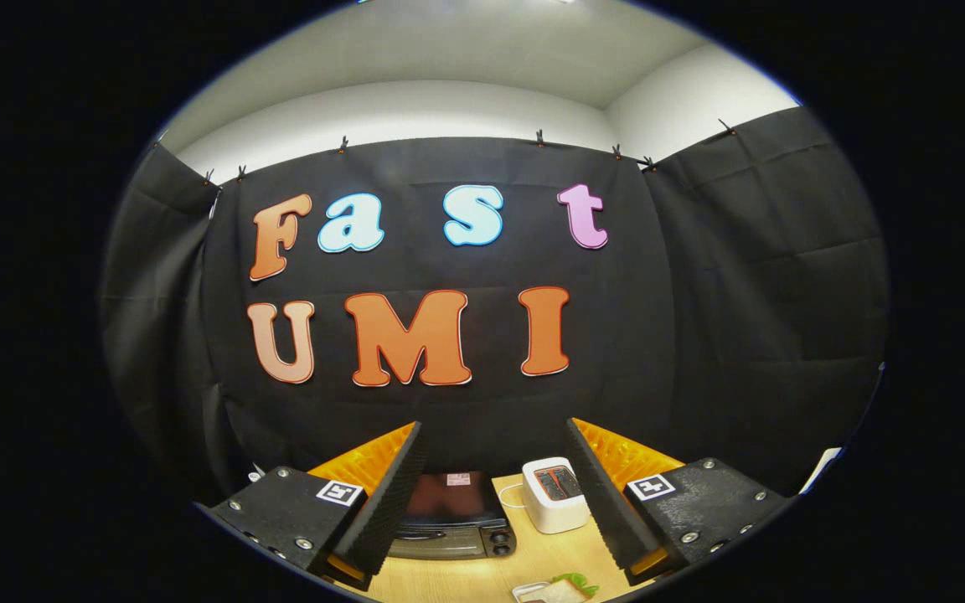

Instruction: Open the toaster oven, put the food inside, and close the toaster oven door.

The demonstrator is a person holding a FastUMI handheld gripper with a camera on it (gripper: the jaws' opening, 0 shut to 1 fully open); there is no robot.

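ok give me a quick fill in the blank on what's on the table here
1. The toaster oven door is ____.
2. The white toaster stands to the ____ of the toaster oven.
3. The tool has its fingers ____, with nothing between them.
4. The food lies on the table, ____ to the tool than the toaster oven.

Missing words: closed; right; open; nearer

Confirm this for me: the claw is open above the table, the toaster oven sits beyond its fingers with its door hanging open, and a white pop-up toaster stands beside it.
One thing is wrong: the toaster oven has its door closed, not hanging open, as the gripper view shows. The rest holds: the claw is open above the table, and the white pop-up toaster stands beside the oven.
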